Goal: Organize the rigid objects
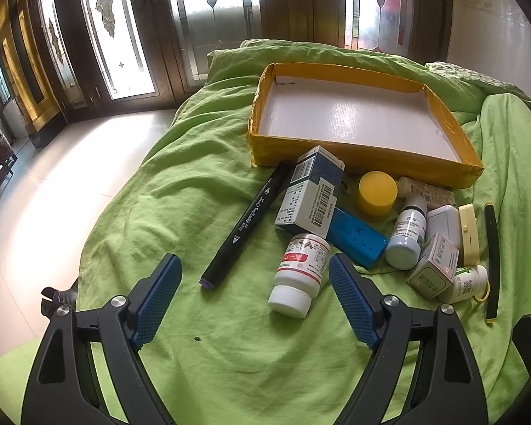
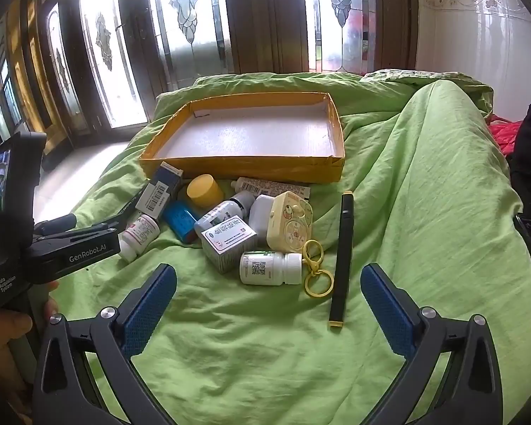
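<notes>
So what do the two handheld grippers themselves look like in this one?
Both the left gripper and right gripper have black plastic frames with silver pivot bolts and blue textured pads on the fingers. The left unit's body reads "GenRobot.AI" and carries a small screen. No cables or sleeves are visible.

A bed under a rumpled green sheet (image 2: 424, 184) carries everything. At the far side sits a yellow tray (image 2: 244, 168), white inside. Just near of it lies a heap: a marker (image 1: 246, 225) on the left, boxes, a yellow cap (image 2: 205, 190), bottles (image 2: 270, 268), a blue battery (image 1: 357, 235), gold rings (image 2: 317, 272), and a black pen (image 2: 342, 258) on the right.
</notes>
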Demonstrator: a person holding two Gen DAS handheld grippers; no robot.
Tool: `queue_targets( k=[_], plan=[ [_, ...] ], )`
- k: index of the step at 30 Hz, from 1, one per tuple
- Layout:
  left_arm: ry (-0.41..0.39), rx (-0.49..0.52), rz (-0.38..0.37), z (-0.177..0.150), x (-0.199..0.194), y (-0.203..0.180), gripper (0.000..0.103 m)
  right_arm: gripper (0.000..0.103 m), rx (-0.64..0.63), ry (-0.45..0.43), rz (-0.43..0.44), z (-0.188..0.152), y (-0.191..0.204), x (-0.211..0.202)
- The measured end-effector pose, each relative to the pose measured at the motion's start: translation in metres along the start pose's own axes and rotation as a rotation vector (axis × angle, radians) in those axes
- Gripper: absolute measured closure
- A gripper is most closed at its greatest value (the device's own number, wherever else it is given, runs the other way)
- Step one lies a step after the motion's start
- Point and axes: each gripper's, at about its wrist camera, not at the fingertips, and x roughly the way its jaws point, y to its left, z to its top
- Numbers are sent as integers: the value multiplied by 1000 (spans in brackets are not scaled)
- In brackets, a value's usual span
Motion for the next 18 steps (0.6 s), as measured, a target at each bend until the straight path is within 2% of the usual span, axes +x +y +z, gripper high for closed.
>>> queue_targets(
  k=[18],
  plan=[
    [4,-3,1,1,1,0,17,1,-7,-6,12,-4,7,3]
  ],
)
